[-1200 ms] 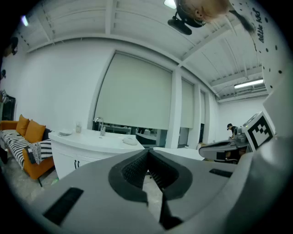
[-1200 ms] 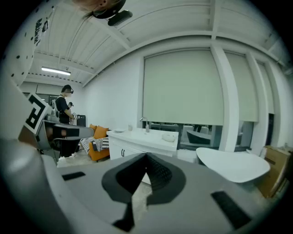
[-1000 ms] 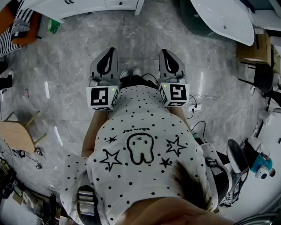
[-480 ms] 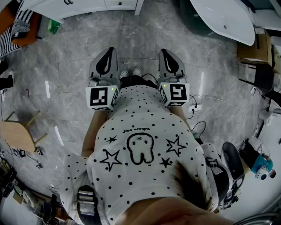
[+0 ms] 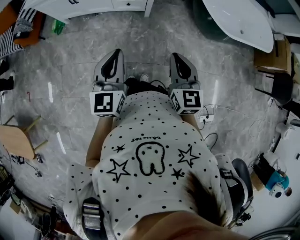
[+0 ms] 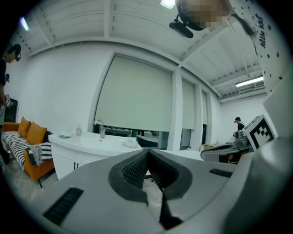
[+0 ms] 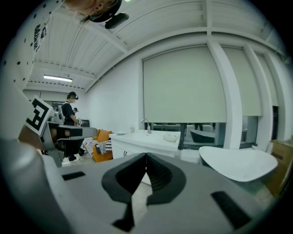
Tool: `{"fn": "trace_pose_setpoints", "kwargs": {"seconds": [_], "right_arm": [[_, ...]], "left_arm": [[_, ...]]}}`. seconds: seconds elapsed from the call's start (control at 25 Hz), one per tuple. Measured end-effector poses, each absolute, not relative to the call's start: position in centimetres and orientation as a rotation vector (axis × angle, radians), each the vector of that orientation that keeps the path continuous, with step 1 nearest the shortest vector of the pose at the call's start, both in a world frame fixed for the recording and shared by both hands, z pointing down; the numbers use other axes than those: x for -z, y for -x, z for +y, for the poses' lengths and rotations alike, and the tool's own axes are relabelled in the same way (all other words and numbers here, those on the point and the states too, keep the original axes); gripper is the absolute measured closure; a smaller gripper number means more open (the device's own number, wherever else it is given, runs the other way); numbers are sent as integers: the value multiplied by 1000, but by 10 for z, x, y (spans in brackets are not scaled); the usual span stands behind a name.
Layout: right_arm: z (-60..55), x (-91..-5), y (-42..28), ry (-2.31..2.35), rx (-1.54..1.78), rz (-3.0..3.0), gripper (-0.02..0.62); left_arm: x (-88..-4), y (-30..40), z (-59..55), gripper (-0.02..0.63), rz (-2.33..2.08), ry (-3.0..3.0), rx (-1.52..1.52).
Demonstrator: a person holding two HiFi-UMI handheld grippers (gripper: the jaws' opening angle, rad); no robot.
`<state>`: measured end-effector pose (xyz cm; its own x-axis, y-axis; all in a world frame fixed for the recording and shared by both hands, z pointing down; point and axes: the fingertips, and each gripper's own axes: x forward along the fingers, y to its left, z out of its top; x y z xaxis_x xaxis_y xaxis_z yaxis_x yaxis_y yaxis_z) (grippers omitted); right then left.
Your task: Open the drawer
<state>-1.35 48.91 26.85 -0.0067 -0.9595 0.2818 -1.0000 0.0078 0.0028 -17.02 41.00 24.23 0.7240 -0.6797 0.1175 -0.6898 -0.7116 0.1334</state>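
Observation:
A white cabinet [image 5: 89, 8] with dark drawer handles stands at the far edge of the floor in the head view, well ahead of both grippers. It also shows as a white counter unit [image 6: 87, 151] with a tap in the left gripper view, and the same counter unit [image 7: 137, 142] appears in the right gripper view. My left gripper [image 5: 116, 52] is held out level over the grey floor, jaws shut with nothing between them. My right gripper [image 5: 175, 56] is beside it, also shut and empty. In the gripper views the pads meet at the tips of the left gripper [image 6: 147, 151] and the right gripper [image 7: 146, 155].
A white oval table [image 5: 241, 21] stands at the far right, with a cardboard box [image 5: 272, 54] beside it. An orange sofa [image 6: 27, 141] with a striped throw is left of the cabinet. A wooden stool [image 5: 16, 140] stands at the left, and cables with a socket strip [image 5: 205, 118] lie on the floor.
The person has shifted slightly and the floor has slid a little in the head view. The grippers sit a touch farther apart. Both pairs of jaws stay shut.

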Motion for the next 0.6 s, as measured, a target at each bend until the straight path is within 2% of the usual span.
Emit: {"fn": "trace_pose_setpoints", "kwargs": {"seconds": [0.6], "right_arm": [[442, -278, -8, -2046, -336, -2034, 581]], "left_arm": [[-251, 153, 348, 603, -1118, -2723, -73]]}}
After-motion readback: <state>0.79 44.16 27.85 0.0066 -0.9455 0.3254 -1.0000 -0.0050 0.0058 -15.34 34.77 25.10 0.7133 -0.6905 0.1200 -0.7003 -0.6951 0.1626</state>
